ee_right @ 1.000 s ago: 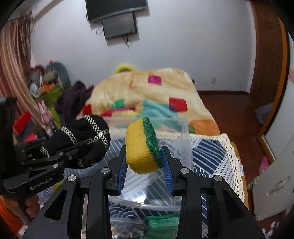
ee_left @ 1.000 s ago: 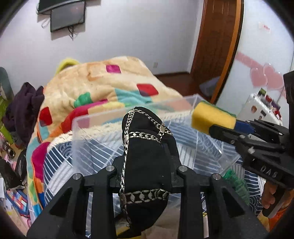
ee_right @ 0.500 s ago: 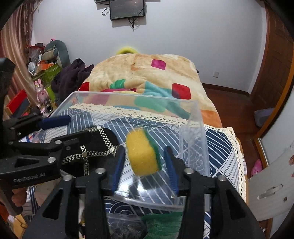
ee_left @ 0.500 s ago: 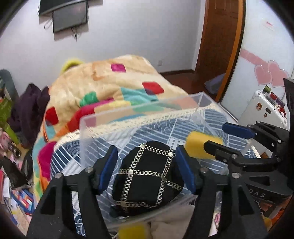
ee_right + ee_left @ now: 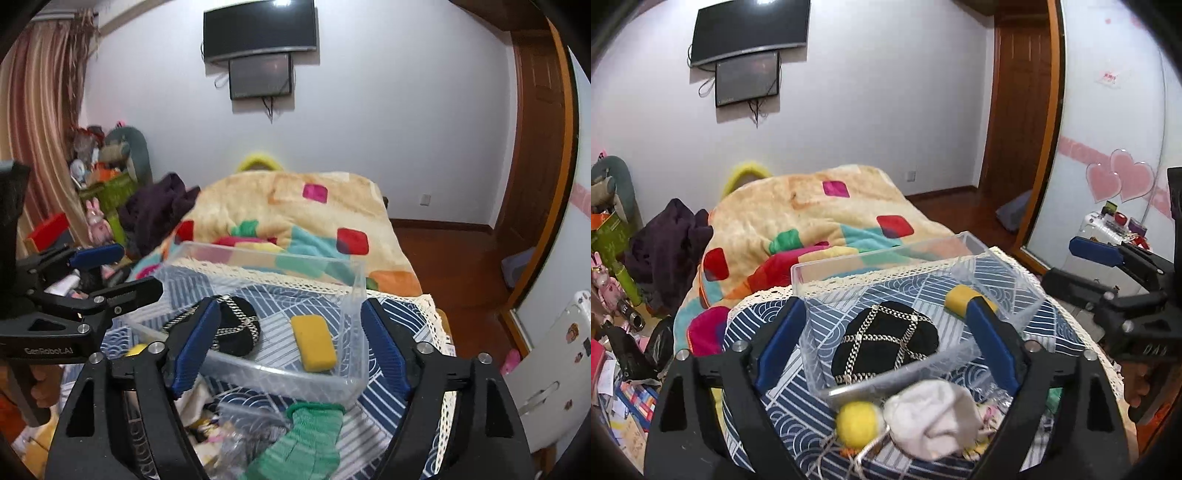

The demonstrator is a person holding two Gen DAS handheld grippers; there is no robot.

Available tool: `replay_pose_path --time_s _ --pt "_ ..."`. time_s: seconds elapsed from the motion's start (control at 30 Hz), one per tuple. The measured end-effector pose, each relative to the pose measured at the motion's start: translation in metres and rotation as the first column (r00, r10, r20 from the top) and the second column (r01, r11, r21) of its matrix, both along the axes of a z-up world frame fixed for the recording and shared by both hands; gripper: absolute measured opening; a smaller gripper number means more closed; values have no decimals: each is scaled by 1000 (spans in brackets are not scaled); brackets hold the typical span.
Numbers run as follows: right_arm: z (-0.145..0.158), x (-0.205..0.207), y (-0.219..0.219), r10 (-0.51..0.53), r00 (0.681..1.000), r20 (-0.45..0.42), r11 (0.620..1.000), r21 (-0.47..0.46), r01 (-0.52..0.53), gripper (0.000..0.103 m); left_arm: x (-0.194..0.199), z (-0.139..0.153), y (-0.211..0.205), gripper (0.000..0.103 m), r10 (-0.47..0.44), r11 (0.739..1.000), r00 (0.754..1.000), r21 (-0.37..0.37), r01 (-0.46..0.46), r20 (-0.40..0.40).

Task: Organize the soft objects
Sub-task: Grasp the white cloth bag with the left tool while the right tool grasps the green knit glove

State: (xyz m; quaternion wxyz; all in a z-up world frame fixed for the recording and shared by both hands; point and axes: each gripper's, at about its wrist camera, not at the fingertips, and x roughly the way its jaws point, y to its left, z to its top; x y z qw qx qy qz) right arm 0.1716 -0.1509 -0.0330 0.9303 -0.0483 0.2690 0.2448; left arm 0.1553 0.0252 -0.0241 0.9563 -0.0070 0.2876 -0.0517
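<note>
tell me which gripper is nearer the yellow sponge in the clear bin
Right. The right gripper hangs open directly before the yellow sponge; the left gripper faces the black chained pouch beside it.

The room is a bedroom with pale, plain walls (image 5: 388, 110). On the far wall hangs a dark curved screen (image 5: 260, 31), and a smaller dark screen (image 5: 260, 79) hangs just under it, with loose cables below. A bed (image 5: 295, 206) stands against this wall, covered by a beige blanket with colourful squares. A dark purple garment (image 5: 155, 214) lies at the bed's left side. A striped curtain (image 5: 33, 122) hangs at the left, near a heap of toys and boxes. The floor (image 5: 443, 251) is dark reddish wood. A brown wooden door (image 5: 1023, 110) is at the right, beside a pale panel with pink hearts (image 5: 1119, 181).
</note>
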Motion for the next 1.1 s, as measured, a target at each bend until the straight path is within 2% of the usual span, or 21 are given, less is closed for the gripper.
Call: replay_pose_path --time_s 0.17,0.33,0.47,0.63,0.8,0.93,1.1 --pt "0 -17 -12 -18 999 26 999 30 17 83 -23 -4 2 97 2 1000 1000 -7 -2 17" --pt "-19 -29 -17 -45 999 9 999 -8 45 83 -35 -32 0 97 -30 999 998 -37 28 -63" --pt "-36 -36 -20 -47 998 -39 998 -32 46 83 -44 -48 -14 97 -58 998 995 -14 57 -82" --pt "-63 -40 -26 -48 992 -118 999 -31 44 83 -47 -59 -28 82 -102 995 990 -22 100 -99" --pt "-84 -42 -30 -49 982 -185 999 -10 47 81 -34 -72 -36 78 -101 995 985 -28 98 -141" --pt "-93 -38 -34 -43 973 -228 999 12 47 59 -26 -80 -36 74 -85 996 983 -26 82 -160" --pt "-100 -36 -39 -24 963 -267 997 61 42 46 -17 -88 -36 61 -81 996 983 -33 77 -165"
